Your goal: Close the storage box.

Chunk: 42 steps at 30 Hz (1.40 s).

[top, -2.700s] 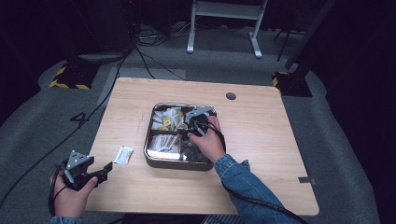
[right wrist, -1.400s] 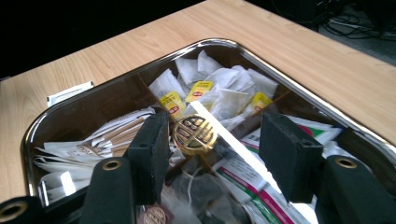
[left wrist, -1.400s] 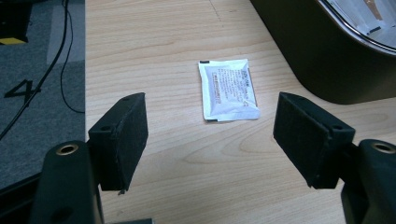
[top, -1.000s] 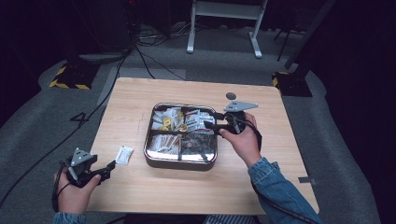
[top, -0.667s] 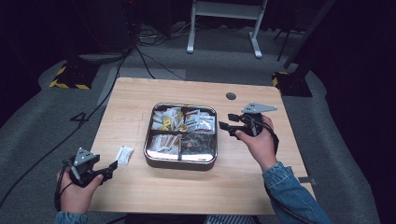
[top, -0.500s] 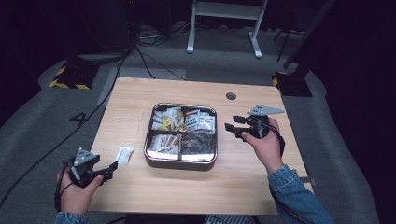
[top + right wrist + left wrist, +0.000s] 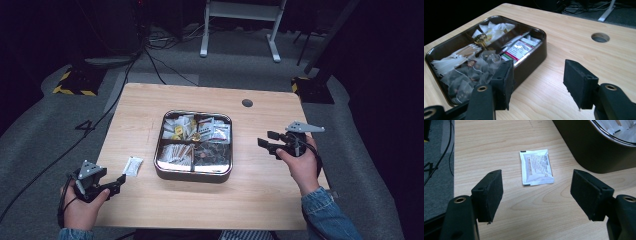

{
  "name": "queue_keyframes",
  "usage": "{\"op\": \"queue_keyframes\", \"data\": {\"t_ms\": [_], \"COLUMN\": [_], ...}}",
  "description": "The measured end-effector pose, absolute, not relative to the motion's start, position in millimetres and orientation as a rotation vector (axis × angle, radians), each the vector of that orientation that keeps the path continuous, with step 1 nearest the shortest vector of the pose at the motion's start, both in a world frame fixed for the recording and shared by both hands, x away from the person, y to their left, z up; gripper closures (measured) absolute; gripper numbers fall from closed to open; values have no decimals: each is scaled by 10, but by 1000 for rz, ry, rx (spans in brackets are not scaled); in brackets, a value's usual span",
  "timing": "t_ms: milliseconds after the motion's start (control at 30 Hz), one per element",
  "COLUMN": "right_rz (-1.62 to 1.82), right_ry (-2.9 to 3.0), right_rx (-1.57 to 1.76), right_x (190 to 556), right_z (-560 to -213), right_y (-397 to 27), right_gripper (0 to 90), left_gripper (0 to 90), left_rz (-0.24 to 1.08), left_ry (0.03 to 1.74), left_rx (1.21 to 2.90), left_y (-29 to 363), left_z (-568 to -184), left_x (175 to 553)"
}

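One wooden table [image 7: 150, 110] on grey carpet [image 7: 45, 125]

So the right gripper [image 7: 265, 140] was down in the tray [image 7: 167, 170] over the packets, and now it's pulled out to the right and sits above bare surface [image 7: 250, 200] beside the tray. Its jaws have just been opening, with nothing between them. Looks like it came out empty, though the early shots are too small to be sure.
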State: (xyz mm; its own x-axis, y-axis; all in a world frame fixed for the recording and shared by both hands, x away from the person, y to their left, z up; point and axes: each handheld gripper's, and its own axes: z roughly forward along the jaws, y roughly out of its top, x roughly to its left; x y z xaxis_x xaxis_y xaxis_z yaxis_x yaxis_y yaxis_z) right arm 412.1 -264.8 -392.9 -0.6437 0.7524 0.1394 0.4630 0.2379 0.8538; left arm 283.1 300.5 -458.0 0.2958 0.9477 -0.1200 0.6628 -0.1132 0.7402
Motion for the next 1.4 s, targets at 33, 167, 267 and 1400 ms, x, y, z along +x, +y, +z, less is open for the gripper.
{"op": "queue_keyframes", "data": {"t_ms": [33,167,267,1400], "right_rz": [1362,1346,1334,1022], "right_ry": [2211,2193,2181,2353], "right_rx": [1136,1172,1203,1208], "right_x": [4111,4066,4034,3773], "right_z": [-3946,-4015,-4066,-4883], "right_y": [-2683,-2833,-2947,-3299], "right_gripper": [426,421,416,320], "left_gripper": [269,268,268,260], "left_rz": [508,502,496,406], "left_ry": [1442,1439,1444,1450], "left_rx": [1854,1865,1863,1951], "left_y": [3005,2992,2997,2993], "left_z": [-4580,-4596,-4606,-4839], "left_x": [2831,2827,2827,2838]}}
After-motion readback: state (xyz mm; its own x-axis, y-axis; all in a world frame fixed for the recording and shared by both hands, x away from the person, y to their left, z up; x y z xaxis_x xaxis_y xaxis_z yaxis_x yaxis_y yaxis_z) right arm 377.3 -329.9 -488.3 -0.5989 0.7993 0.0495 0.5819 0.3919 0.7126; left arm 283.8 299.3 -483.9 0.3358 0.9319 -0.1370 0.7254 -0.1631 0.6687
